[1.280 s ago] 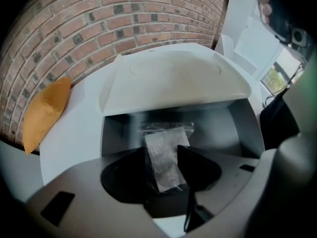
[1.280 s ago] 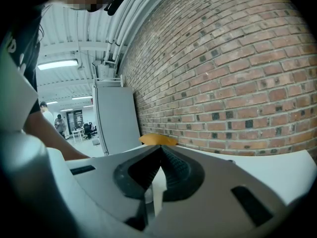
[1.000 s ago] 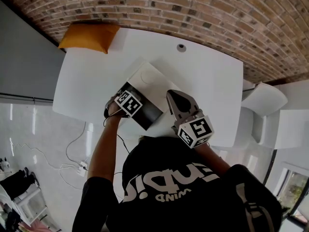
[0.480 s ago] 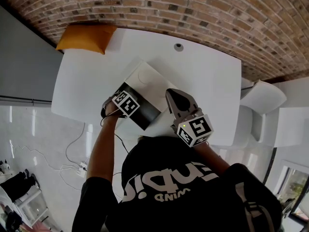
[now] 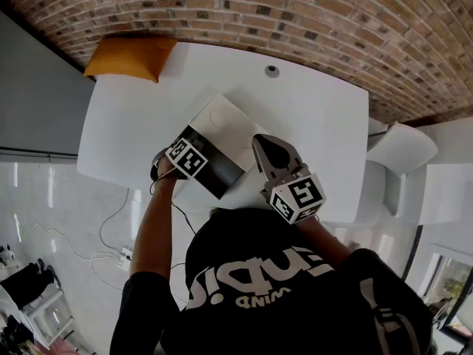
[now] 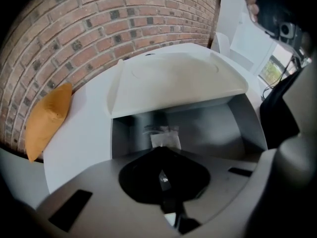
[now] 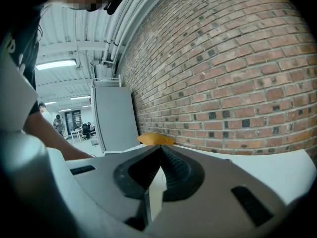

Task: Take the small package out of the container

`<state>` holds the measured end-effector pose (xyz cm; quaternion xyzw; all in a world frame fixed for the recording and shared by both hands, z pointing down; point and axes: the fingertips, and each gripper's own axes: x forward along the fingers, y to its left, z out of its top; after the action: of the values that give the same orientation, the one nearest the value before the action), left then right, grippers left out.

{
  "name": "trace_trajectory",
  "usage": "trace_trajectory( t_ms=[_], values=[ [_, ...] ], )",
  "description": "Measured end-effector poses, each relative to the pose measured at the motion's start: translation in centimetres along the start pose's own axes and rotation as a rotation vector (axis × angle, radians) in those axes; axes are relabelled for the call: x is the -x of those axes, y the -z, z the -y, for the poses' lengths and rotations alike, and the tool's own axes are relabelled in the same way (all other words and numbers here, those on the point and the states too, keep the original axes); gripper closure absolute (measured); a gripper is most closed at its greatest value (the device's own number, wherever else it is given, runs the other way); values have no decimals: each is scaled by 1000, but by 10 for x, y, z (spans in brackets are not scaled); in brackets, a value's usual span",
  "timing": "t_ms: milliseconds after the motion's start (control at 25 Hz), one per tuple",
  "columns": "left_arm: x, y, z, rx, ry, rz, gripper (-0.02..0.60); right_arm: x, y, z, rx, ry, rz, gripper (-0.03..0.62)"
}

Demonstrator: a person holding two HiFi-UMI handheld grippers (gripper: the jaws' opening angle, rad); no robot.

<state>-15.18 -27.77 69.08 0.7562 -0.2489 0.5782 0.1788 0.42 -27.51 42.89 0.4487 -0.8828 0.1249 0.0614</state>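
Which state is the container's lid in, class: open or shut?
Open: the white lid stands raised over the container, baring its grey inside and the small package.

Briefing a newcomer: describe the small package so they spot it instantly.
On the white table stands a grey container with a raised white lid. Inside sits the small package: a clear, crinkly pouch, the only loose item there.

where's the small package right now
In the left gripper view the small package lies inside the grey container, under the raised white lid, at the shut jaw tips of the left gripper.
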Motion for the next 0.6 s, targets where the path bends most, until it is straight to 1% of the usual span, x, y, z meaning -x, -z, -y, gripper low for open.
trace_trajectory(
  t_ms=[240, 440, 600],
  values=[
    [0, -1, 1, -18, 4, 6, 575, 0, 0, 3, -2, 4, -2, 595],
    [7, 2, 5, 9, 24, 20, 575, 0, 0, 7, 0, 9, -1, 595],
    [16, -1, 9, 24, 28, 50, 575, 0, 1, 8, -3, 7, -8, 595]
  ],
)
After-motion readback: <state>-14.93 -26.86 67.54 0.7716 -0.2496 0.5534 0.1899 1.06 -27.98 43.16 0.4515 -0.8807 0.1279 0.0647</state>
